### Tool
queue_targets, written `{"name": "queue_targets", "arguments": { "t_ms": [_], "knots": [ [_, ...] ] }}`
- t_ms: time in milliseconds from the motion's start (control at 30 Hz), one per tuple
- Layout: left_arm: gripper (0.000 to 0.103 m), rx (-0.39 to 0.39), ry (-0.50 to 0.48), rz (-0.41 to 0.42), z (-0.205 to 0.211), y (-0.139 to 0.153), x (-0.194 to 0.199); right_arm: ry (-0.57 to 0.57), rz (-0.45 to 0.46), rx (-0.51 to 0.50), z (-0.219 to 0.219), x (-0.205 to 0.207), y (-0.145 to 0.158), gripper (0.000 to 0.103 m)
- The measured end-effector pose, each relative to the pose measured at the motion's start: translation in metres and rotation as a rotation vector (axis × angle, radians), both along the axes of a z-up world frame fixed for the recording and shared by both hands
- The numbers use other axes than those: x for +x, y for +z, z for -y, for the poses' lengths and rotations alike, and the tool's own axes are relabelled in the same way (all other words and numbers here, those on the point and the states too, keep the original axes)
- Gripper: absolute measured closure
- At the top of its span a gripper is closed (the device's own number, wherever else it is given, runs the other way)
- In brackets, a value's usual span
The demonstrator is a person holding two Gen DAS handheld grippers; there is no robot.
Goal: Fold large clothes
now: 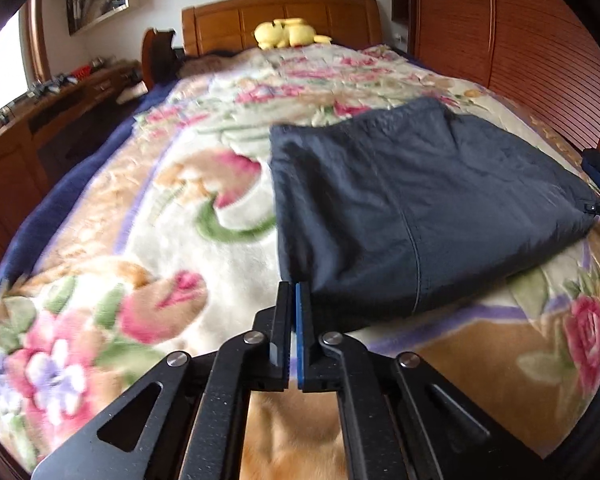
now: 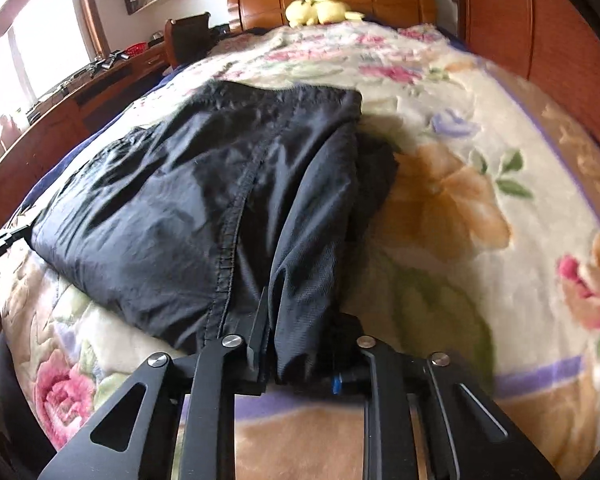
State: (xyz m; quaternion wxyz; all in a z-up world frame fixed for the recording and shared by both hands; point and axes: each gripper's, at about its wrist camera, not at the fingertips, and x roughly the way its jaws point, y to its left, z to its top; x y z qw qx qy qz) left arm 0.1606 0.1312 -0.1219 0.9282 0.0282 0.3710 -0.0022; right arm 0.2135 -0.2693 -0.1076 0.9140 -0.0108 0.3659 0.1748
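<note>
Dark garment point(image 1: 420, 208) lies folded on the floral blanket point(image 1: 180, 216) of your bed, toward the near end, with a stitched seam running along its top. Your left gripper point(image 1: 294, 292) has its jaws pressed fully together at the garment's near left corner; whether a sliver of cloth is caught between them you cannot tell. Your right gripper point(image 2: 300, 320) is clamped on a bunched fold of the garment's near right edge, fabric filling the narrow gap. A yellow plush toy point(image 1: 288, 34) sits far off by the wooden headboard point(image 1: 220, 20).
</note>
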Motion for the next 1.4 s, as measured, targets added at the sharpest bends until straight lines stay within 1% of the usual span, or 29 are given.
{"name": "queue_targets", "arguments": {
  "t_ms": [33,67,167,233,333,367,433,467,500,633,733,867,967,1067,1167,1233,1333,1400],
  "knots": [
    [0.103,0.018,0.018,0.026,-0.002,0.007,-0.007,0.007,0.008,-0.003,-0.001,-0.005,0.002,0.083],
    [0.103,0.015,0.025,0.052,-0.007,0.017,-0.017,0.013,0.018,0.003,0.0,-0.011,0.006,0.083],
    [0.103,-0.012,0.022,0.069,-0.018,0.03,-0.034,0.03,0.029,-0.003,0.0,-0.025,0.012,0.083],
    [0.103,-0.024,0.015,0.065,-0.023,0.032,-0.042,0.037,0.037,-0.023,-0.001,-0.035,0.014,0.083],
    [0.103,-0.087,-0.019,0.03,-0.026,0.027,-0.04,0.035,0.035,-0.04,-0.001,-0.039,0.014,0.083],
    [0.102,-0.114,-0.028,0.005,-0.026,0.024,-0.037,0.031,0.03,-0.046,-0.002,-0.037,0.014,0.083],
    [0.089,-0.132,-0.024,-0.026,-0.024,0.017,-0.031,0.025,0.016,-0.071,-0.006,-0.034,0.009,0.083],
    [0.079,-0.139,-0.031,-0.031,-0.024,0.013,-0.027,0.026,0.012,-0.087,-0.009,-0.033,0.007,0.083],
    [0.077,-0.145,-0.039,-0.035,-0.021,0.01,-0.023,0.029,0.01,-0.104,-0.011,-0.033,0.004,0.083],
    [0.076,-0.139,-0.033,-0.074,-0.016,-0.003,-0.007,0.033,0.006,-0.115,-0.015,-0.029,-0.004,0.083],
    [0.075,-0.166,-0.036,-0.109,-0.017,-0.012,0.011,0.031,0.005,-0.108,-0.016,-0.026,-0.01,0.083],
    [0.075,-0.169,-0.045,-0.139,-0.015,-0.021,0.031,0.029,0.009,-0.115,-0.019,-0.025,-0.018,0.082],
    [0.075,-0.153,-0.016,-0.166,-0.014,-0.03,0.04,0.029,0.011,-0.106,-0.019,-0.025,-0.019,0.082],
    [0.075,-0.17,-0.016,-0.195,-0.016,-0.035,0.042,0.03,0.012,-0.098,-0.017,-0.025,-0.02,0.082],
    [0.075,-0.162,-0.008,-0.189,-0.02,-0.035,0.041,0.029,0.017,-0.101,-0.017,-0.026,-0.021,0.082],
    [0.075,-0.174,-0.003,-0.2,-0.024,-0.038,0.042,0.028,0.02,-0.1,-0.017,-0.027,-0.021,0.082],
    [0.075,-0.229,-0.018,-0.243,-0.03,-0.046,0.046,0.027,0.021,-0.089,-0.015,-0.028,-0.023,0.082],
    [0.075,-0.247,-0.018,-0.246,-0.032,-0.047,0.047,0.026,0.02,-0.08,-0.014,-0.028,-0.024,0.081]
  ]
}}
